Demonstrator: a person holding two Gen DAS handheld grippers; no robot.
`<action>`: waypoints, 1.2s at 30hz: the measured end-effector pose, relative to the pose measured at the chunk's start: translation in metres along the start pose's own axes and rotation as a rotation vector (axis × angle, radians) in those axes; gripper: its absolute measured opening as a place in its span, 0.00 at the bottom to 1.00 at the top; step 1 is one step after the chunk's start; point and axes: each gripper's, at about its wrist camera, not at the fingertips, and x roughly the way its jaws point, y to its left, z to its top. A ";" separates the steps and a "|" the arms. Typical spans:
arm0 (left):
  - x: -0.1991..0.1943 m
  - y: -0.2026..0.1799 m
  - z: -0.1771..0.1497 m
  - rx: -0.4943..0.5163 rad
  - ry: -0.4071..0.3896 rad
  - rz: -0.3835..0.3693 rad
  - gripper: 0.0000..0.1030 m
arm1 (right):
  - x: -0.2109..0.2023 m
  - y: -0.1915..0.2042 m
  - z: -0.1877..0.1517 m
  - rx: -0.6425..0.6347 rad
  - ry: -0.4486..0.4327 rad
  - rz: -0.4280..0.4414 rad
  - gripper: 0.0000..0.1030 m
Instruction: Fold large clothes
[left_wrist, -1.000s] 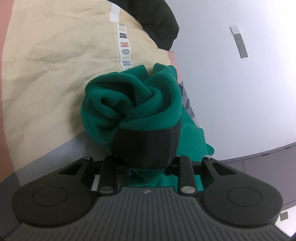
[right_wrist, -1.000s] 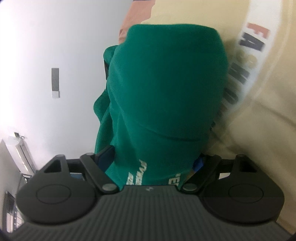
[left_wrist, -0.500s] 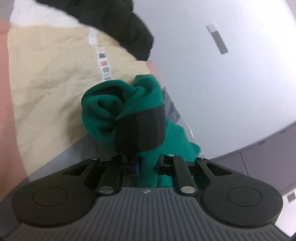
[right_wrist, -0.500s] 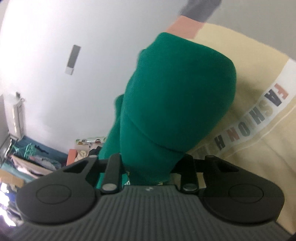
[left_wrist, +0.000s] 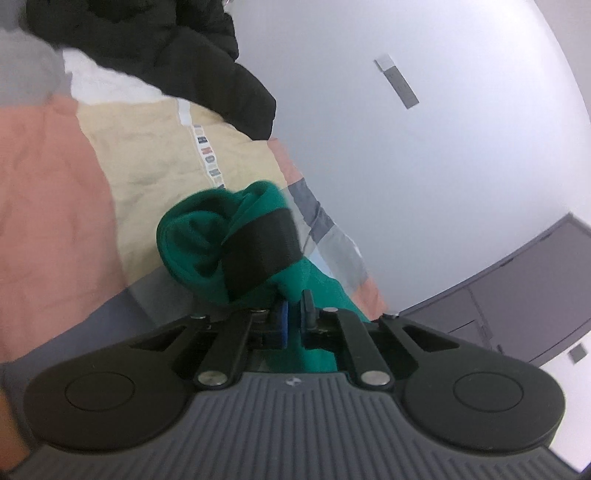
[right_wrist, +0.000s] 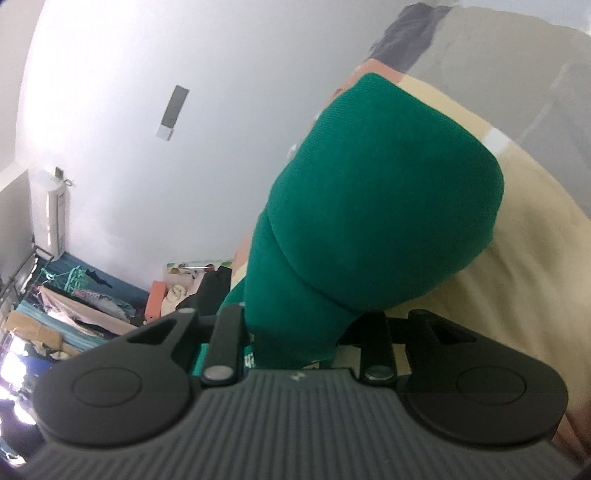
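Two grippers lifting one green garment

Left gripper and right gripper each clamp the green garment above one beige patchwork blanket.

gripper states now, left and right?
Left gripper: shut on the green garment.
Right gripper: shut on the same green garment; its fingertips are hidden by the cloth.

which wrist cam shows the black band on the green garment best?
Left wrist. There the black band wraps the bunched green garment just ahead of the left gripper, in full view though slightly blurred. The right wrist view shows only plain green fabric filling the right gripper; no band is visible there.
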 end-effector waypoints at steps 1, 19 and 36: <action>-0.001 -0.002 -0.002 0.003 0.006 0.001 0.06 | 0.000 -0.002 0.000 0.020 0.006 -0.014 0.31; 0.077 -0.065 0.051 0.118 -0.043 0.023 0.04 | 0.027 0.040 0.041 0.050 0.022 0.068 0.58; 0.298 -0.084 0.115 0.329 -0.002 0.123 0.04 | 0.171 0.035 0.096 -0.038 -0.003 0.032 0.61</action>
